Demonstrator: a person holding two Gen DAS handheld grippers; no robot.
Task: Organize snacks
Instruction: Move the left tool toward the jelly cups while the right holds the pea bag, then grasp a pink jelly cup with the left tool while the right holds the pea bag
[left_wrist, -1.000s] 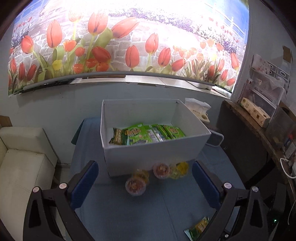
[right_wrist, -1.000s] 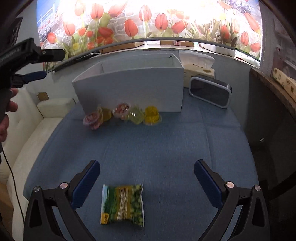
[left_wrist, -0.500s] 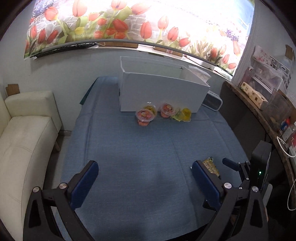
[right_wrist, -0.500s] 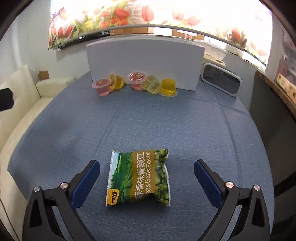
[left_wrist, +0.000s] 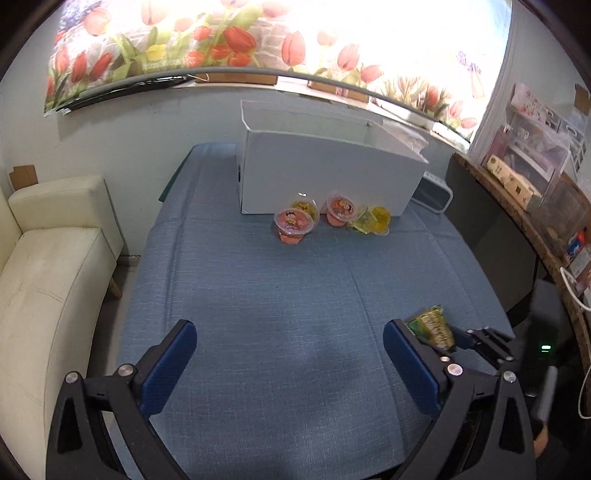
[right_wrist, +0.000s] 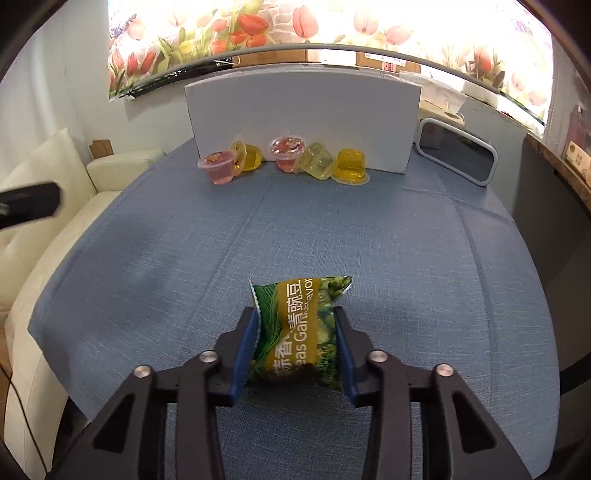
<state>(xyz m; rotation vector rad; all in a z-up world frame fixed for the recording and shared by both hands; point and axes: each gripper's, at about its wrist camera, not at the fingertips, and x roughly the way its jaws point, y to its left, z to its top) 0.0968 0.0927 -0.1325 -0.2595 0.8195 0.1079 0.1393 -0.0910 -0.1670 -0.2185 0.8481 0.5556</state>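
Here the right gripper (right_wrist: 295, 332) is closing on one green snack bag (right_wrist: 301, 325); five jelly cups (right_wrist: 319, 160) sit far ahead; the left gripper (left_wrist: 290, 343) gapes empty.

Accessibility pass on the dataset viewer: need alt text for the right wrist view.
The right gripper is closing on a green pea snack packet lying on a blue tablecloth. Beyond it, five jelly cups sit against a white box.
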